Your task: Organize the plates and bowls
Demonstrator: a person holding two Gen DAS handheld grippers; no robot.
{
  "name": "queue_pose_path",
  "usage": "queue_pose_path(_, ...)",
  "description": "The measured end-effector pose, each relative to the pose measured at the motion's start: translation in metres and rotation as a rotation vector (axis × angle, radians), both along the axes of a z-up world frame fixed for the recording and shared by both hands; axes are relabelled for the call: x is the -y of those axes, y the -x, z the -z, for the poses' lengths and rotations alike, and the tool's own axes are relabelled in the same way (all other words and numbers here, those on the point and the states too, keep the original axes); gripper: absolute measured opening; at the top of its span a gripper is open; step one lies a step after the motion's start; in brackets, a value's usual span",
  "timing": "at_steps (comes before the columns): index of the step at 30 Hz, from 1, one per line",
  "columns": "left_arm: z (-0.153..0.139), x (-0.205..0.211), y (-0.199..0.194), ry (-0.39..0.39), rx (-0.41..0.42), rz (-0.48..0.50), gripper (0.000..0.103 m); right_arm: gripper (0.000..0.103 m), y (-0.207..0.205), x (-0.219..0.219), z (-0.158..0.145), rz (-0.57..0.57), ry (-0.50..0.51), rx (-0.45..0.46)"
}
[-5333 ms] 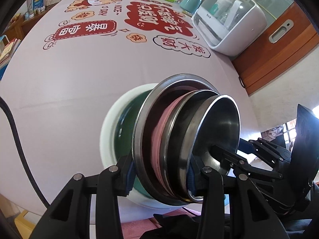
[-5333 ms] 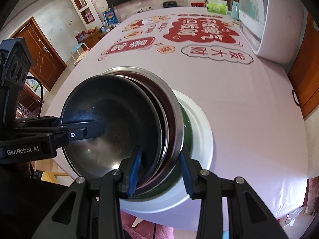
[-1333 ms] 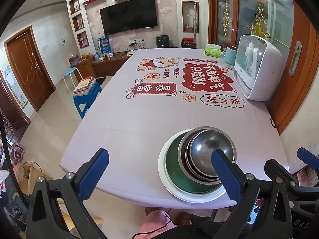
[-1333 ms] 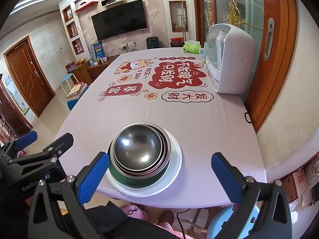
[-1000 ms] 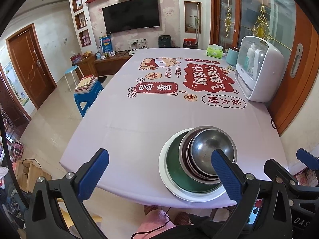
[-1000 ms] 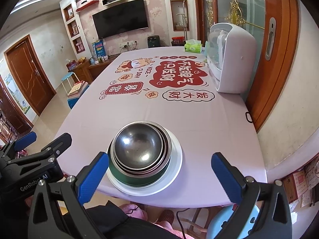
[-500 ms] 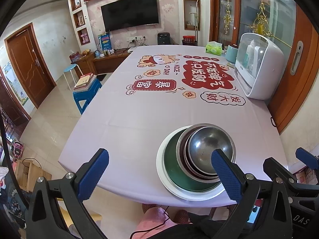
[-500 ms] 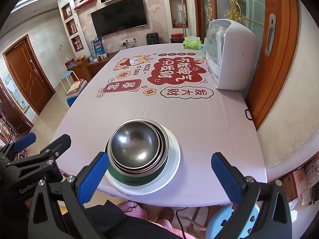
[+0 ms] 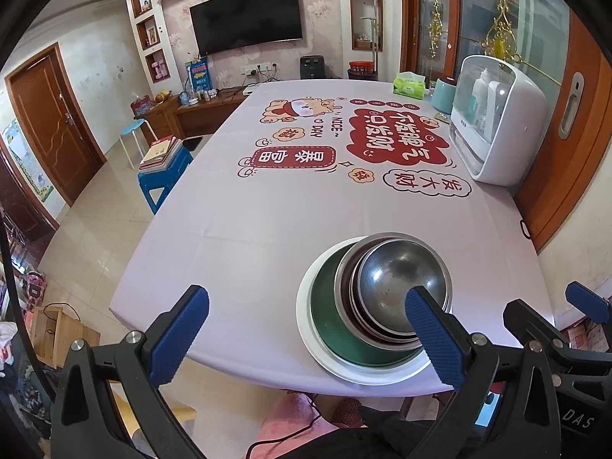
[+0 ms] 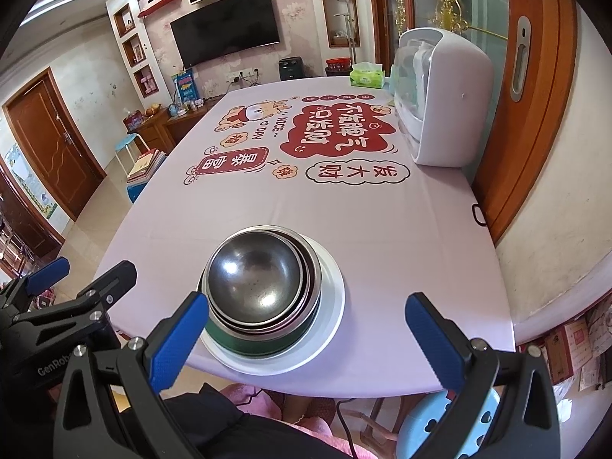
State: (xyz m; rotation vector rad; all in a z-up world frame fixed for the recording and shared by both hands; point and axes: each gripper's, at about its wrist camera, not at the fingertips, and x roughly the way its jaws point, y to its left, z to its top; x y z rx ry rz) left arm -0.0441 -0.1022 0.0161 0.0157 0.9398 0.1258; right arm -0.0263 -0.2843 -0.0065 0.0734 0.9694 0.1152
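A nested stack stands near the table's front edge: a white plate (image 9: 336,367) (image 10: 332,306) at the bottom, a green bowl (image 9: 329,317) (image 10: 260,342) on it, then steel dishes with a steel bowl (image 9: 397,275) (image 10: 252,279) on top. My left gripper (image 9: 306,329) is wide open, held back from the table, its right blue pad in front of the stack's near right side. Equally wide open and back from the table is my right gripper (image 10: 306,329), with its left pad near the stack's front left. Neither touches the dishes.
The table wears a pale pink cloth (image 9: 267,206) with red printed characters. A white dish cabinet (image 9: 497,122) (image 10: 443,99), a tissue box (image 9: 409,88) and a teal canister (image 9: 443,91) stand at the far right. A blue stool with books (image 9: 164,164) stands left of the table.
About five seconds ago both grippers were shut on the stack's rims, holding it tilted; since then they have let go and backed off. Over the last second only slight camera drift.
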Motion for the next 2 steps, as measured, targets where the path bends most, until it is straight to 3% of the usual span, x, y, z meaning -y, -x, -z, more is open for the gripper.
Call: queue_pose_path(2, 0.0003, 0.0006, -0.0009, -0.001, -0.002, 0.001, 0.102, 0.103, -0.0015, 0.0000, 0.0010, 0.003, -0.004, -0.005)
